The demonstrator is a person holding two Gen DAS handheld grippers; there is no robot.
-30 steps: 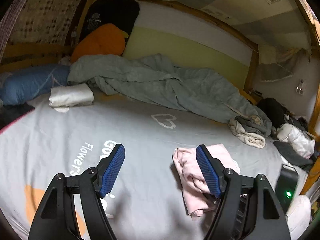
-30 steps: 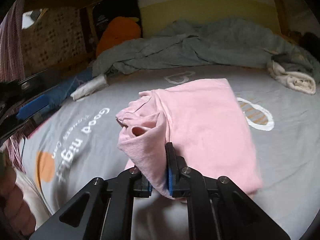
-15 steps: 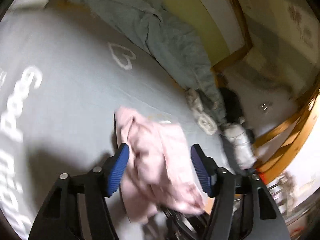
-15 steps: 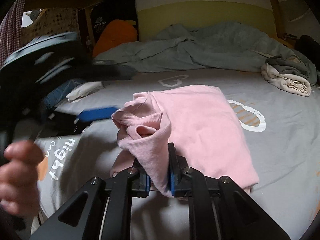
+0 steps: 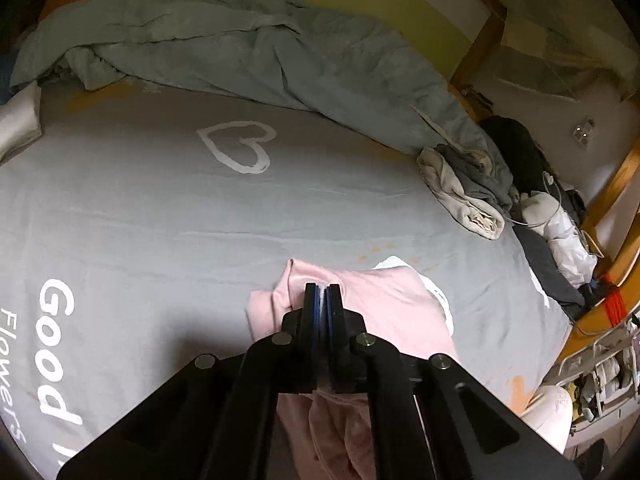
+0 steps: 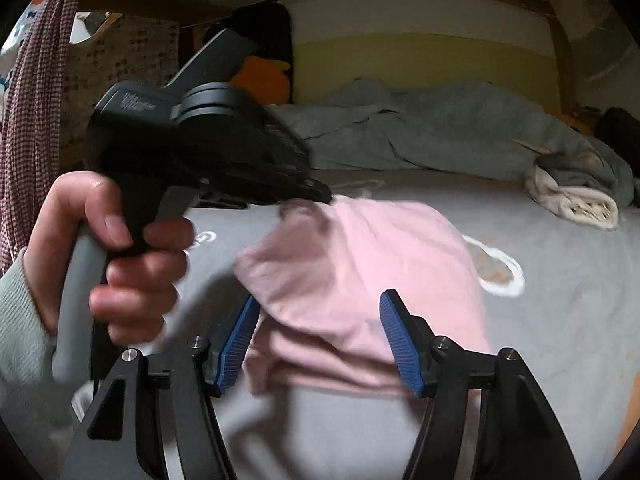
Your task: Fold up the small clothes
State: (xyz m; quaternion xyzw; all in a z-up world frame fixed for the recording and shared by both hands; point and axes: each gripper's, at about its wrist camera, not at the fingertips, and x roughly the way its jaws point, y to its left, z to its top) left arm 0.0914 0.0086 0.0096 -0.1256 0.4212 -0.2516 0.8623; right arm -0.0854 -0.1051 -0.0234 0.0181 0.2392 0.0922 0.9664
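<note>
A pink garment (image 5: 384, 308) lies folded on the grey bed sheet (image 5: 160, 208). My left gripper (image 5: 322, 292) is shut on its upper left edge, and pink cloth hangs out below the closed pads. In the right wrist view the left gripper (image 6: 320, 196), held by a person's hand (image 6: 120, 256), pinches the far corner of the pink garment (image 6: 360, 264). My right gripper (image 6: 320, 340) is opening. Its blue pads stand apart on either side of the garment's near fold and do not press on it.
A rumpled grey-green duvet (image 5: 240, 48) runs along the back of the bed. A rolled cream and grey bundle (image 5: 464, 192) lies to the right, and folded white cloth (image 5: 16, 120) lies at the left edge. The wooden bed frame (image 5: 612, 196) and clutter are at the right.
The left gripper swung over to the pink garment and shut on its edge. The right gripper, shut on the near fold before, has let go and opened.
</note>
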